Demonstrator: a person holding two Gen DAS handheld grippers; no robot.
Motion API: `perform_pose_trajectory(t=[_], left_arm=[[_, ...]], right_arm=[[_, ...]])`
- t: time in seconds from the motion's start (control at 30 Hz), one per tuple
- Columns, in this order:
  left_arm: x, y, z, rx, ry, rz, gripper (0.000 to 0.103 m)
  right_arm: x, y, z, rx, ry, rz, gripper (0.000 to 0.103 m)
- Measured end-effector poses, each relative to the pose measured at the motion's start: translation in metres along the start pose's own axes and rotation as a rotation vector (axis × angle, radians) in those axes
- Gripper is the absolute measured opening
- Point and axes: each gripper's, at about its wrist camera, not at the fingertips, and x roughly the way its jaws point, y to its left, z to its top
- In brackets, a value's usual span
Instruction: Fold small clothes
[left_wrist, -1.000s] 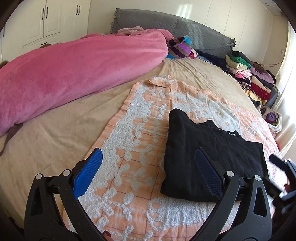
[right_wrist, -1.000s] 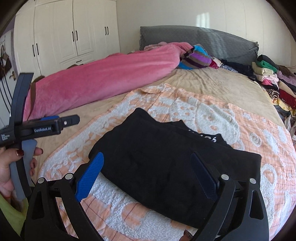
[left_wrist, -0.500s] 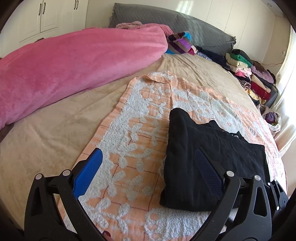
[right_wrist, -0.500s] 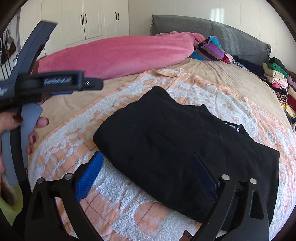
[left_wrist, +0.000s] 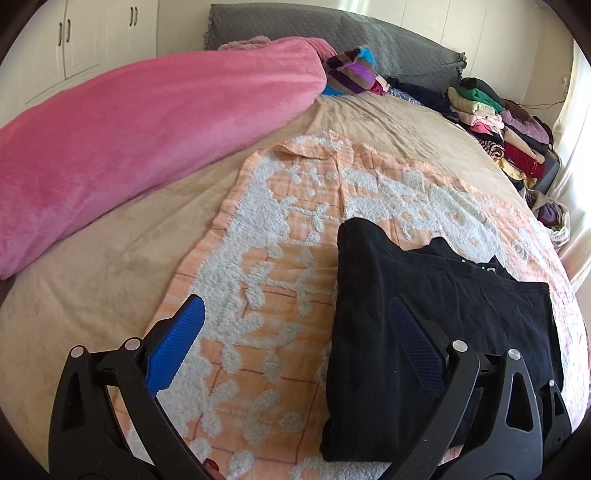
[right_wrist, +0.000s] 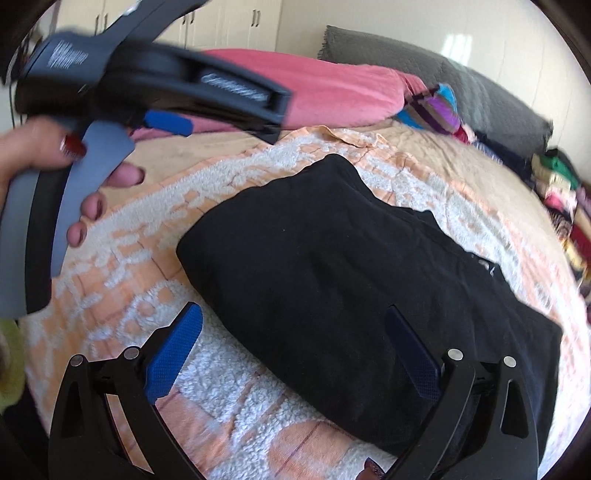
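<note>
A black garment (left_wrist: 424, 302) lies folded into a rough rectangle on an orange and white towel (left_wrist: 280, 258) on the bed; it also shows in the right wrist view (right_wrist: 351, 277). My left gripper (left_wrist: 295, 343) is open and empty, above the towel at the garment's left edge, its right finger over the cloth. My right gripper (right_wrist: 295, 343) is open and empty, just above the garment's near edge. The left gripper's body, held by a hand, shows blurred at the upper left of the right wrist view (right_wrist: 147, 85).
A big pink blanket roll (left_wrist: 129, 140) lies along the left of the bed. A grey headboard cushion (left_wrist: 369, 37) is at the back. Several folded clothes are stacked at the right edge (left_wrist: 498, 122). A striped bundle (left_wrist: 351, 74) lies near the headboard.
Both grippers have moved forward and closer to the black garment. The left gripper's body has swung up and nearer in the right wrist view. The garment has not moved.
</note>
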Motion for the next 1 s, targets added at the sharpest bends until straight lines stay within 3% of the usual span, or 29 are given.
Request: perform_pose_trajectory(t=[0.37, 0.57, 0.6, 0.7, 0.8, 0.87, 1.0], left_arm=[[0.023, 0.007, 0.002, -0.008, 0.031, 0.002, 0.093], [0.033, 0.009, 0.002, -0.004, 0.046, 0.008, 0.093], [0.035, 0.009, 0.001, -0.003, 0.050, 0.007, 0.093], [0.038, 0.009, 0.002, -0.010, 0.054, 0.002, 0.093], [0.043, 0.008, 0.010, -0.027, 0.069, -0.032, 0.093], [0.047, 0.007, 0.017, -0.052, 0.082, -0.098, 0.093], [0.069, -0.004, 0.029, -0.075, 0.154, -0.205, 0.093]], right_arm=[[0.039, 0.024, -0.007, -0.134, 0.045, -0.105, 0.098], [0.052, 0.016, -0.002, -0.116, 0.042, -0.179, 0.096], [0.053, 0.013, -0.001, -0.111, 0.039, -0.177, 0.083], [0.053, 0.011, 0.000, -0.115, 0.027, -0.153, 0.060], [0.046, 0.002, -0.001, -0.080, -0.004, -0.136, 0.044], [0.040, -0.005, 0.000, -0.034, -0.019, -0.119, 0.038], [0.033, -0.012, -0.001, 0.011, -0.048, -0.075, 0.036]])
